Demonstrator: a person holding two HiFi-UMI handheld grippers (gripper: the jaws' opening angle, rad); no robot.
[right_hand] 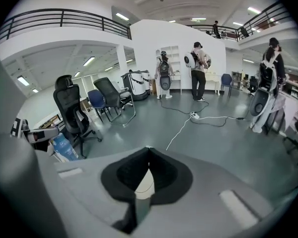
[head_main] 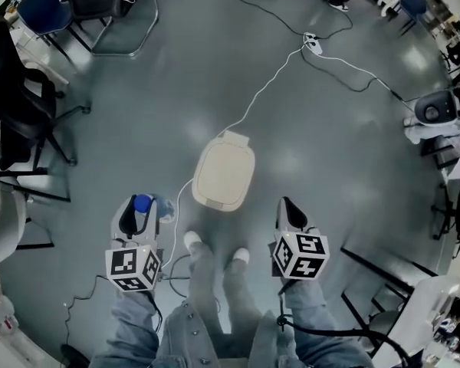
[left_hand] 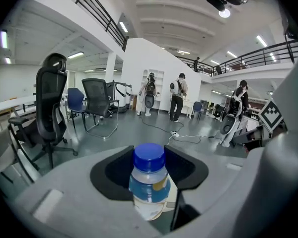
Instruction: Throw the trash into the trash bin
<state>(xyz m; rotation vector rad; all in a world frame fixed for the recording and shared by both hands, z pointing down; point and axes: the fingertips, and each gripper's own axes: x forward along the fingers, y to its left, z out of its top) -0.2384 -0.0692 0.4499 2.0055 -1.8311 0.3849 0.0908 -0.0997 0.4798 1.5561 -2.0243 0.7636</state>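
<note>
A cream trash bin (head_main: 224, 171) with its lid down stands on the grey floor just ahead of the person's feet. My left gripper (head_main: 142, 212) hovers left of the bin, shut on a clear plastic bottle (head_main: 142, 202) with a blue cap. In the left gripper view the bottle (left_hand: 149, 182) stands upright between the black pads (left_hand: 114, 175). My right gripper (head_main: 290, 209) hangs right of the bin, its jaws shut with nothing in them. In the right gripper view (right_hand: 148, 155) a sliver of the bin (right_hand: 146, 182) shows through the slit, and the bottle (right_hand: 64, 147) appears far left.
White and black cables cross the floor to a power strip (head_main: 313, 44) beyond the bin. Office chairs (head_main: 31, 121) stand at the left, a blue chair (head_main: 42, 10) at the back left. A white robot base (head_main: 437, 110) and desks line the right. People (left_hand: 178, 95) stand far off.
</note>
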